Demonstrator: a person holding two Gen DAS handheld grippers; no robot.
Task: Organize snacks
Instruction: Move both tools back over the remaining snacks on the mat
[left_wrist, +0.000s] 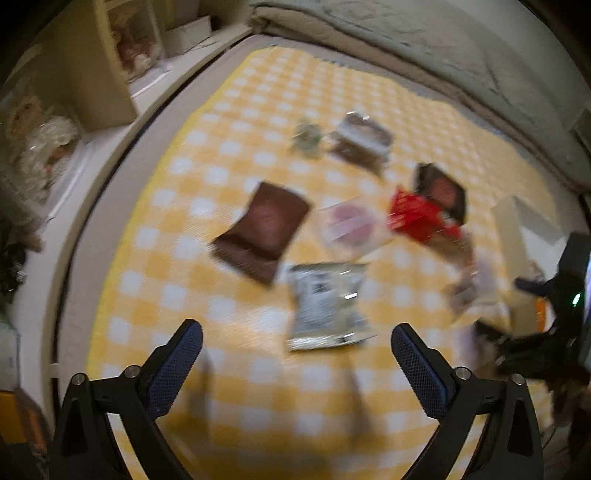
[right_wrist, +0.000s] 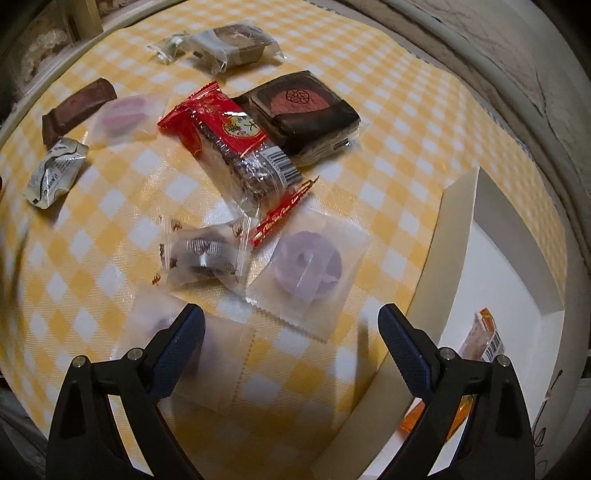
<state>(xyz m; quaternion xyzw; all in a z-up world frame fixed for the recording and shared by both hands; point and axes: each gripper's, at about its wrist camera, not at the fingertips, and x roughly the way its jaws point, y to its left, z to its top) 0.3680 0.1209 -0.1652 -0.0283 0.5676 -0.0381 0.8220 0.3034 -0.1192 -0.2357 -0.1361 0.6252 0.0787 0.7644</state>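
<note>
Several wrapped snacks lie on a yellow checked tablecloth. In the right wrist view my right gripper is open and empty just above a frosted packet with a purple pastry; a clear-wrapped dark cookie and a red packet lie beyond. A white box at the right holds an orange-wrapped snack. In the blurred left wrist view my left gripper is open and empty just short of a silver packet, with a brown packet farther off.
A dark boxed cake, a brown-and-white cake packet and a small green candy lie at the far side. A shelf with dolls stands left of the table. The right gripper's body shows at the left view's right edge.
</note>
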